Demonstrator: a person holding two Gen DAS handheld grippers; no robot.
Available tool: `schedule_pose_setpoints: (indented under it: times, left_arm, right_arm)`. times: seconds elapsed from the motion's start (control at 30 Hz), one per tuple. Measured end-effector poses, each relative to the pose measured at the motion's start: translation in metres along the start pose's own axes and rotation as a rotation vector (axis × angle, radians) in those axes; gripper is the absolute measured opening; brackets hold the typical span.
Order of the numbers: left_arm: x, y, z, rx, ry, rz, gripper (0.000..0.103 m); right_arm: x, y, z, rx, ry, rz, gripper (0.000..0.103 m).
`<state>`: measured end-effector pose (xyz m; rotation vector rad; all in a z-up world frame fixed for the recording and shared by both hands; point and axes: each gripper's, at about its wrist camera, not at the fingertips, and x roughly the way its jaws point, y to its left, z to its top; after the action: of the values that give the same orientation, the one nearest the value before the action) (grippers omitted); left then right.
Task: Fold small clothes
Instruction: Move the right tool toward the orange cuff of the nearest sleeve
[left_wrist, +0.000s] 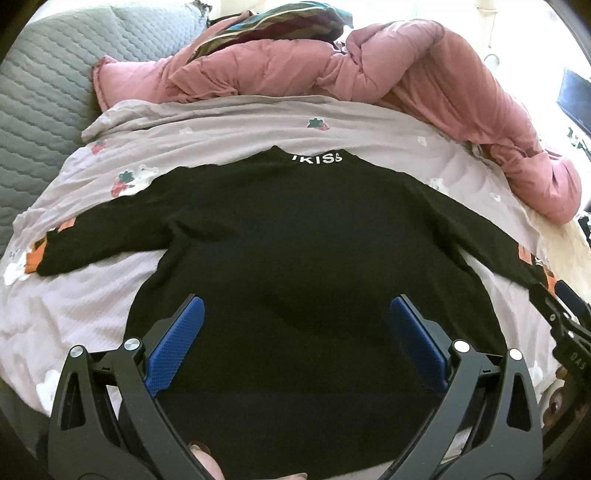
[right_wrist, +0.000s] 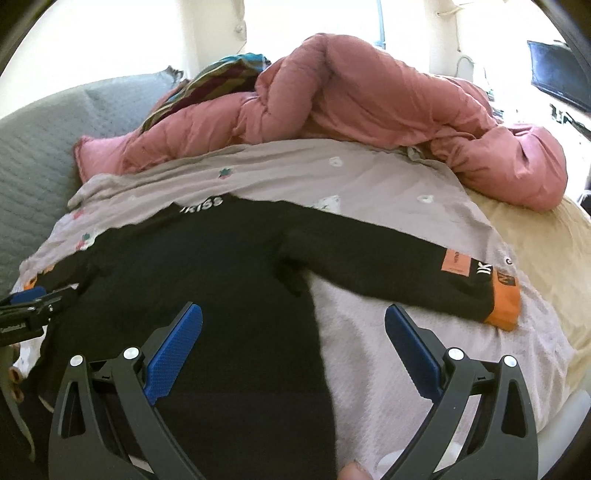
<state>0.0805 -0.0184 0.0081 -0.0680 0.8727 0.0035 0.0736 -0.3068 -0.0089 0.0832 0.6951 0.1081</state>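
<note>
A small black long-sleeved top (left_wrist: 295, 236) with white lettering at the collar lies flat on a pale lilac sheet (left_wrist: 236, 129), both sleeves spread sideways. Its sleeves end in orange cuffs (right_wrist: 504, 295). My left gripper (left_wrist: 295, 310) is open and empty over the lower body of the top. My right gripper (right_wrist: 293, 319) is open and empty over the top's (right_wrist: 207, 266) right side edge, below the right sleeve. Each gripper shows at the edge of the other's view, the right one (left_wrist: 565, 325) and the left one (right_wrist: 33, 306).
A bunched pink quilt (left_wrist: 388, 62) lies along the far side of the bed, with a striped cloth (left_wrist: 266, 22) behind it. A grey quilted headboard (left_wrist: 40, 96) is at the left. A cream blanket (right_wrist: 543, 236) covers the bed's right side.
</note>
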Motion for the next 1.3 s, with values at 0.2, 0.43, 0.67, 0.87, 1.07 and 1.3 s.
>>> schedule_pose_setpoints:
  times: [0.2,0.43,0.67,0.87,1.07,1.3]
  left_arm:
    - [0.017,-0.011,0.019,0.009,0.013,-0.004,0.095]
    - [0.029,-0.023,0.046,0.007,0.01,-0.023,0.095]
    - [0.039,-0.041,0.07,0.045,-0.001,-0.036,0.095]
    - [0.049,-0.054,0.078,0.075,0.01,-0.061,0.095]
    - [0.066,-0.064,0.085,0.091,0.025,-0.067,0.095]
    - [0.089,-0.065,0.092,0.091,0.042,-0.056,0.095]
  right_arm:
    - [0.01,-0.029,0.014,0.063,-0.012,-0.043,0.099]
    - [0.018,-0.063,0.021,0.117,-0.017,-0.095,0.099]
    - [0.021,-0.098,0.028,0.146,-0.019,-0.171,0.099]
    - [0.024,-0.138,0.028,0.222,-0.006,-0.23,0.099]
    - [0.024,-0.175,0.023,0.277,0.011,-0.3,0.099]
    - [0.027,-0.203,0.018,0.312,0.038,-0.324,0.099]
